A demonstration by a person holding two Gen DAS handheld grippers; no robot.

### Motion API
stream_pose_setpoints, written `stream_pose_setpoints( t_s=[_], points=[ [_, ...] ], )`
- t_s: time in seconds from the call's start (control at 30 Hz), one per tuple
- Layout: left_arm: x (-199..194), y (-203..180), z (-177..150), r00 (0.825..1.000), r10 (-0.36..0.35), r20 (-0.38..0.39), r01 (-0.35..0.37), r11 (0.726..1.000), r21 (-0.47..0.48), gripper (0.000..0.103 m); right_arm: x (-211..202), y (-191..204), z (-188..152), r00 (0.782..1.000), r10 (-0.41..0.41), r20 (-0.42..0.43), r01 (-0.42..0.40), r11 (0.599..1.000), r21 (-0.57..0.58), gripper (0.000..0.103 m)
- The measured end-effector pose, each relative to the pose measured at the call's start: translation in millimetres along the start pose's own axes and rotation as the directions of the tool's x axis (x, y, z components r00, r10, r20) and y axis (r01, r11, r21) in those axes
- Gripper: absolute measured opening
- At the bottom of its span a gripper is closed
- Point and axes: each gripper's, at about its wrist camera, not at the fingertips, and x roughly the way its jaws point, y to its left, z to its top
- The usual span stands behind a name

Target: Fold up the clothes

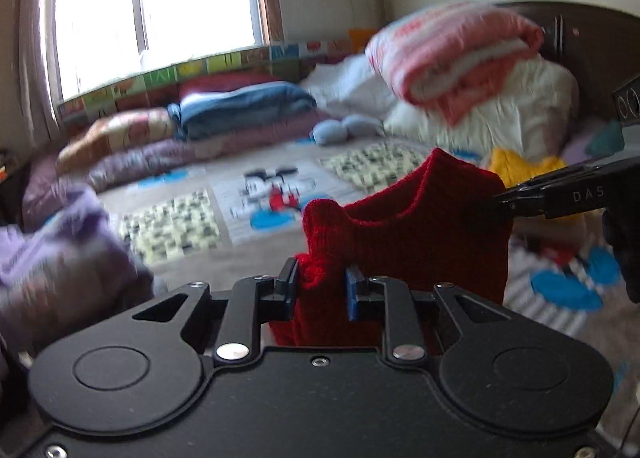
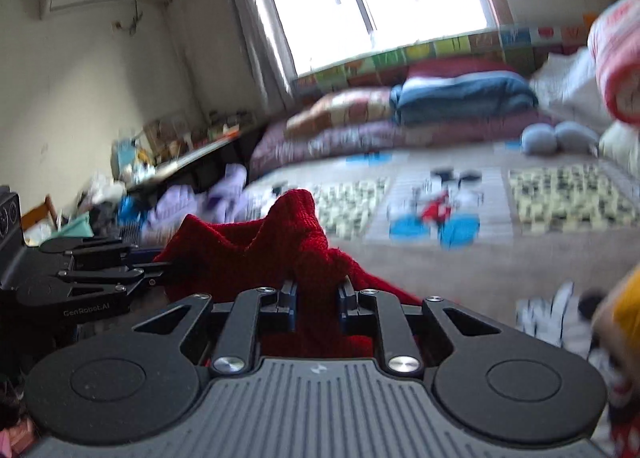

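Red knit garment [image 1: 408,234] held aloft over the bed [image 1: 224,258], at 12 o'clock of both cameras. Left gripper [image 1: 322,286] and right gripper [image 2: 317,298] each clenched on an edge. Likely step: spreading before folding; next, lower it flat onto bed.
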Motion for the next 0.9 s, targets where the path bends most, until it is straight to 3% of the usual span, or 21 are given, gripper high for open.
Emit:
stream_pose_setpoints(
  t_s=[0.17, 0.5, 0.7, 0.8, 0.83, 0.9],
  points=[
    [-40, -35, -41, 1.000, -0.001, -0.013, 0.001, 1.000, 0.030, 0.021, -31, 29, -70, 1.000, -0.001, -0.011, 0.001, 1.000, -0.005, 0.020],
    [-85, -89, -110, 0.995, 0.007, -0.099, -0.001, 0.998, 0.060, 0.021, -72, 61, -151, 0.994, -0.064, -0.086, 0.067, 0.997, 0.036, 0.021],
    [-99, -113, -152, 0.981, 0.004, -0.196, 0.008, 0.998, 0.057, 0.021, -85, 77, -193, 0.978, -0.093, -0.189, 0.102, 0.994, 0.037, 0.029],
    [-107, -117, -166, 0.960, -0.046, -0.275, 0.051, 0.999, 0.010, 0.021, -94, 85, -217, 0.962, -0.089, -0.257, 0.111, 0.991, 0.069, 0.038],
    [-112, -113, -165, 0.960, -0.059, -0.274, 0.054, 0.998, -0.028, 0.023, -98, 86, -224, 0.958, -0.078, -0.277, 0.105, 0.991, 0.083, 0.039],
    [-121, -105, -163, 0.960, -0.085, -0.268, 0.058, 0.992, -0.108, 0.049, -107, 89, -236, 0.949, -0.055, -0.311, 0.093, 0.990, 0.109, 0.045]
  ],
)
